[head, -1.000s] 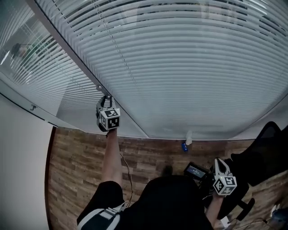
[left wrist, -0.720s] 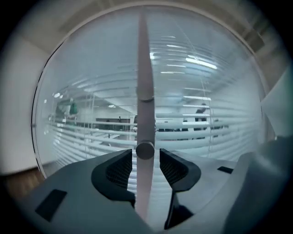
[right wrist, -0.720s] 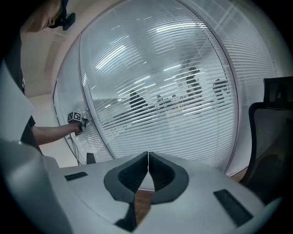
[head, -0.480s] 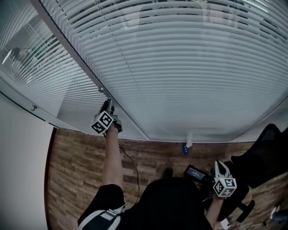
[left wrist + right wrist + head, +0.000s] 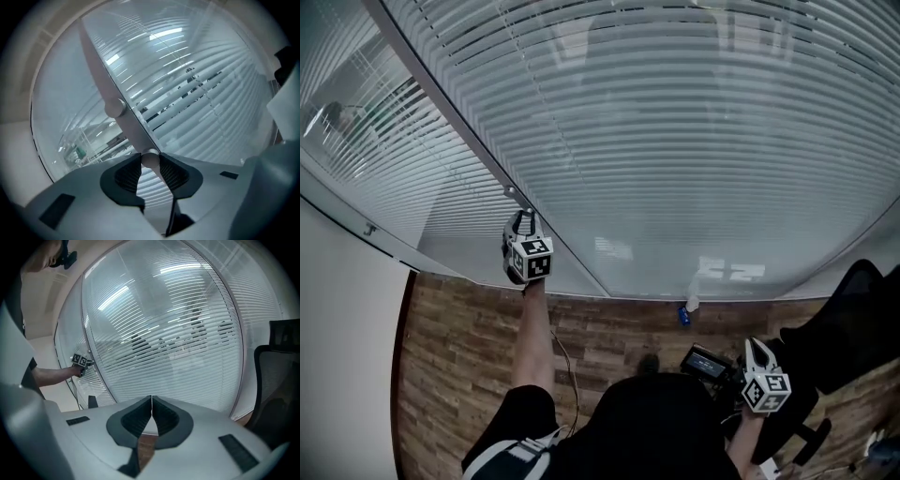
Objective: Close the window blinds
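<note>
Rolled back upright since half a second ago, the left gripper [image 5: 522,217] has just closed its jaws on the round knob [image 5: 150,159] on the frame beside the blinds [image 5: 694,169] — slats nearly flat; right gripper [image 5: 755,345] hangs low, clenched empty.

No legible text, seemingly

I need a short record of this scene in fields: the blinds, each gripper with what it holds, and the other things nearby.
blinds: lowered over the whole window; dark gaps between slats near the top
left gripper: raised at the window frame; jaws have just been closing, now shut on a small round knob
right gripper: low beside the black chair; jaws together, nothing between them
floor: wood planks
</note>
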Motion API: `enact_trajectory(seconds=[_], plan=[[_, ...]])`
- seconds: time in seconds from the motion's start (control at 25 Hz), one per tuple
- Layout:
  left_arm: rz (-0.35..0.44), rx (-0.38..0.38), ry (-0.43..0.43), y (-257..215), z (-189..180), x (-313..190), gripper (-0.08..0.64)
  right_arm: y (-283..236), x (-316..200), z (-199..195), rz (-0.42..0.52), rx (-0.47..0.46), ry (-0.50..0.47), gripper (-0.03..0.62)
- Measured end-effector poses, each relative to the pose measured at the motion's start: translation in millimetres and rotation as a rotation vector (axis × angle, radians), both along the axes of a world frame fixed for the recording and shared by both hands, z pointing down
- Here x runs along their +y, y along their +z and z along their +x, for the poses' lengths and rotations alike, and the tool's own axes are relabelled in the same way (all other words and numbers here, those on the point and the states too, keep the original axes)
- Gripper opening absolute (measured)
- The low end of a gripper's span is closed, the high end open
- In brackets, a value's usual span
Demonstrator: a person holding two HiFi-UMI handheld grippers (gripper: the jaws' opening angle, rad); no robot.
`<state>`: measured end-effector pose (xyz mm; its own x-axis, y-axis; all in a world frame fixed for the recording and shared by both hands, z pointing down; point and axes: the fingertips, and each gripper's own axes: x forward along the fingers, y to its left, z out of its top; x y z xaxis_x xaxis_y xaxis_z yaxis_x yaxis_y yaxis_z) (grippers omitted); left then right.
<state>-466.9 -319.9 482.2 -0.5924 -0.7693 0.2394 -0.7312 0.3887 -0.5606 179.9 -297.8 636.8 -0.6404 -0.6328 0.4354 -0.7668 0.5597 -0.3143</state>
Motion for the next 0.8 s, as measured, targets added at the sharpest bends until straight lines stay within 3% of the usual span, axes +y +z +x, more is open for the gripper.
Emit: enact_trajectory(seconds=[0.08,0.16,0.24,0.4,0.48,0.64,0.8], plan=[[-0.016,-0.027,-0.002,-0.1,1.4,0.2,0.135,-0.3,0.9,0.7,0.001,0.001,-0.001,0.011],[0.017,0.008,0.003,-0.6,0.9,0.5,0.137,-0.6,2.0,0.1,-0.001,0.002,-0.002,0.011],[0.107,0.134,0.012,0.3,1.3,1.6,0.137,-0.7,2.6,0.1,-0.004,0.004,0.0,0.011],[0.372,0.49,0.033,0.6,3.0,6.8,0.181,-1.3,3.2,3.1,-0.006,0.002,0.009,0.011],[0.465,0.585,0.045,-3.2,1.3,7.7,0.179,-0.5,3.9,5.9,-0.008,0.004,0.012,0.011],[0.496,0.624,0.027,-7.5,-4.1,7.6,0.146,-0.9,5.1,7.5,-0.007,0.01,0.018,0.011],[0.385,0.495,0.014,-6.3,0.6,7.2,0.137,0.1,8.0,6.3,-0.005,0.006,0.017,0.011]])
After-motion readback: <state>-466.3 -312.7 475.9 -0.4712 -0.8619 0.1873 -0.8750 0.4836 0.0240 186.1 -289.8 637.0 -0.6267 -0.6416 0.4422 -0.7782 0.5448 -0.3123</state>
